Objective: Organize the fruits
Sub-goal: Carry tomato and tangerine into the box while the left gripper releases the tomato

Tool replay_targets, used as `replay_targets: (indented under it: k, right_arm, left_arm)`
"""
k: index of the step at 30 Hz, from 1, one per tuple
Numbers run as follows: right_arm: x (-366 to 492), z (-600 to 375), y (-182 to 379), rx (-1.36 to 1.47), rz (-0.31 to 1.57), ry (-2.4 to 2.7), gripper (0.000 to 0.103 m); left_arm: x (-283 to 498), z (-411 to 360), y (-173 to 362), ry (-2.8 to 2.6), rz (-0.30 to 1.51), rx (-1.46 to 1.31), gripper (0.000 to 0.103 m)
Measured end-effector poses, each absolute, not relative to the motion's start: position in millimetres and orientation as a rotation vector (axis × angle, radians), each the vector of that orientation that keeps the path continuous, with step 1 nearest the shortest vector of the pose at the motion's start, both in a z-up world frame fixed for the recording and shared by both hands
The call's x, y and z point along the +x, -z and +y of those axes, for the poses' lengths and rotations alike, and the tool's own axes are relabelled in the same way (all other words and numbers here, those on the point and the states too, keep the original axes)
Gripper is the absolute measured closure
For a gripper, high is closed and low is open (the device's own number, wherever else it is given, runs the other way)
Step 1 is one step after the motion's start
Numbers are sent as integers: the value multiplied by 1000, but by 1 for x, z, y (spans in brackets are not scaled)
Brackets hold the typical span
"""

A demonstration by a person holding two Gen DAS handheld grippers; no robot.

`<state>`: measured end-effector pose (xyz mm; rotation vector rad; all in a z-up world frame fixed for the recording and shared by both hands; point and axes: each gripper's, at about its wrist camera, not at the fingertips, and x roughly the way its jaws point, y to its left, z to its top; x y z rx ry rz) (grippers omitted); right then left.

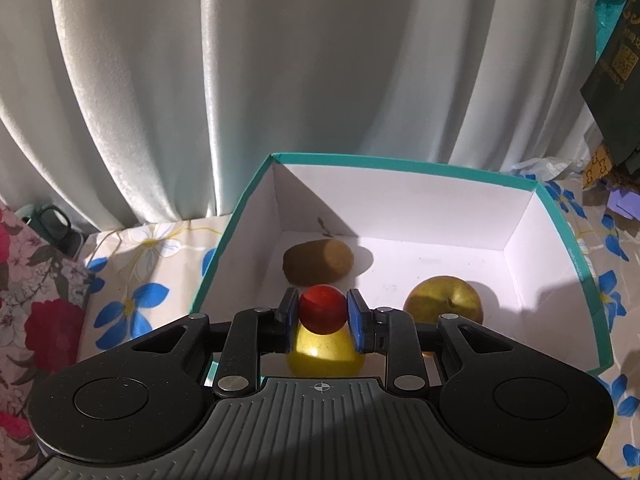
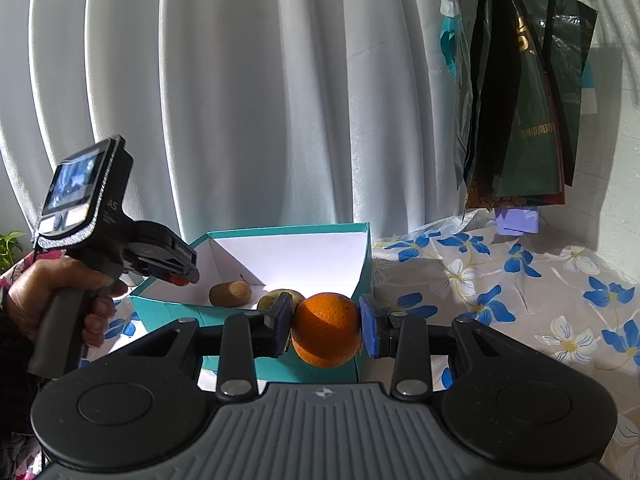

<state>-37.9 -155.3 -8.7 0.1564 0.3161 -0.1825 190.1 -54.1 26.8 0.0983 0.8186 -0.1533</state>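
Note:
My left gripper (image 1: 323,314) is shut on a small red fruit (image 1: 322,309) and hangs over the near left part of the teal box (image 1: 236,224). Inside the box lie a brown kiwi (image 1: 318,261), a golden apple (image 1: 443,300) and a yellow fruit (image 1: 324,354) right below the red one. My right gripper (image 2: 326,328) is shut on an orange (image 2: 326,330), held in front of the box's near right corner (image 2: 362,264). In the right wrist view a hand holds the left gripper (image 2: 180,270) above the box's left rim, and the kiwi (image 2: 230,294) shows inside.
A white curtain (image 1: 280,60) hangs close behind the box. The table carries a cloth with blue flowers (image 2: 500,280). Dark bags (image 2: 520,100) hang on the wall at the right. A red floral fabric (image 1: 36,300) lies at the far left.

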Motion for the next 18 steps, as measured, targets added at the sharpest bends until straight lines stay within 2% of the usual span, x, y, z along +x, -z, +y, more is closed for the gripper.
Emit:
replay_targets:
  k: [15,18]
  right_arm:
    - [-39,-153,8,159,321,208,68]
    - [-39,-153,7,160,320,208,68]
  left_arm:
    - [211,-66,10,169,903,133,74]
    - [212,-66,13,170,901,137,70]
